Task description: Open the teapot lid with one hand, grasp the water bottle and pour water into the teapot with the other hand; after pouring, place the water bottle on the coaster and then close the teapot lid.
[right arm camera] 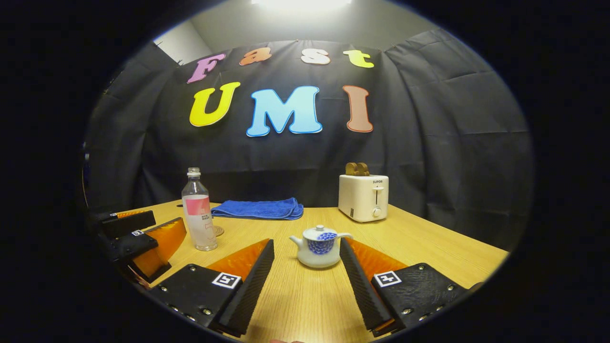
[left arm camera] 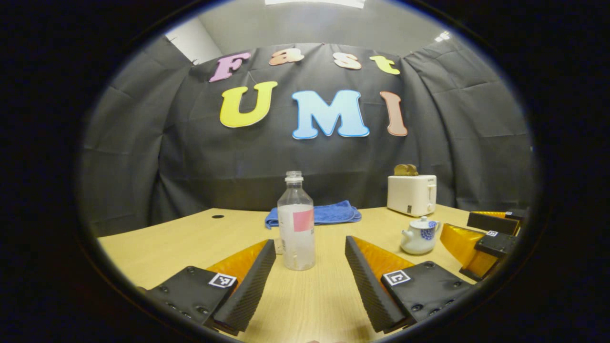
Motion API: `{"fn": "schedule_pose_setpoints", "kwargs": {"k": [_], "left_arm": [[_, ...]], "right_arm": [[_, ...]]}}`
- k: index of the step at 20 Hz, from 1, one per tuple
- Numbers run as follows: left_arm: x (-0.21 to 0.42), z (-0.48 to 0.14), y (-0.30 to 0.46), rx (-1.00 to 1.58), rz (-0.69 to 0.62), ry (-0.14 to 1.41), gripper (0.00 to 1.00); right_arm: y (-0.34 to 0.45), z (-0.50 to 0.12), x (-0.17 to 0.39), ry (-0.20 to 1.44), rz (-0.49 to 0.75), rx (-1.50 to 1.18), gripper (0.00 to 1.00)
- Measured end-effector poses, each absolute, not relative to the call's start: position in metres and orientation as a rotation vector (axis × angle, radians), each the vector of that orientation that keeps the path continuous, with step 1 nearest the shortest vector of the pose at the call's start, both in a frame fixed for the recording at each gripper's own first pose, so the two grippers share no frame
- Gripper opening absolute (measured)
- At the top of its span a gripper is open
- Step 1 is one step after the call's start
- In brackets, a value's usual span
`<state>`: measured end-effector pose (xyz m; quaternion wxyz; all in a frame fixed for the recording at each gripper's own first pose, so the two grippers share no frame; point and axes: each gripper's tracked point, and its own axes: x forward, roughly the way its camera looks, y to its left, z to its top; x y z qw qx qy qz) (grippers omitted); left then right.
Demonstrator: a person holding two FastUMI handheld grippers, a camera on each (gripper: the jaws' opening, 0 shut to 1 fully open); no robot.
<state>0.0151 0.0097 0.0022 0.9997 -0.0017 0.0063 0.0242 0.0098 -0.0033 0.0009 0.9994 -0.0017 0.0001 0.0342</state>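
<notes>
A clear water bottle (left arm camera: pixel 296 224) with a pink label stands upright on the wooden table, just ahead of my left gripper (left arm camera: pixel 310 243). That gripper is open, its fingers apart on either side of the bottle's base and not touching it. A small white teapot (right arm camera: pixel 318 247) with a blue pattern sits with its lid on, just beyond the fingertips of my open right gripper (right arm camera: pixel 306 241). The teapot (left arm camera: pixel 420 236) also appears to the right in the left gripper view. In the right gripper view the bottle (right arm camera: pixel 199 216) stands at the left, with a small round coaster (right arm camera: pixel 218 232) just behind it.
A folded blue towel (right arm camera: pixel 257 208) lies at the back of the table (right arm camera: pixel 429 247). A white toaster (right arm camera: pixel 363 197) holding toast stands at the back right. Black cloth walls close in the table's far side.
</notes>
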Motion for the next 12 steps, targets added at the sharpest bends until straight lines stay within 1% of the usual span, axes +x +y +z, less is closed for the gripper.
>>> {"fn": "schedule_pose_setpoints", "kwargs": {"k": [12], "left_arm": [[0.029,0.002,0.015,-0.003,0.045,0.015,1.0]], "right_arm": [[-0.017,0.003,0.091,0.001,0.04,-0.004,0.86]]}}
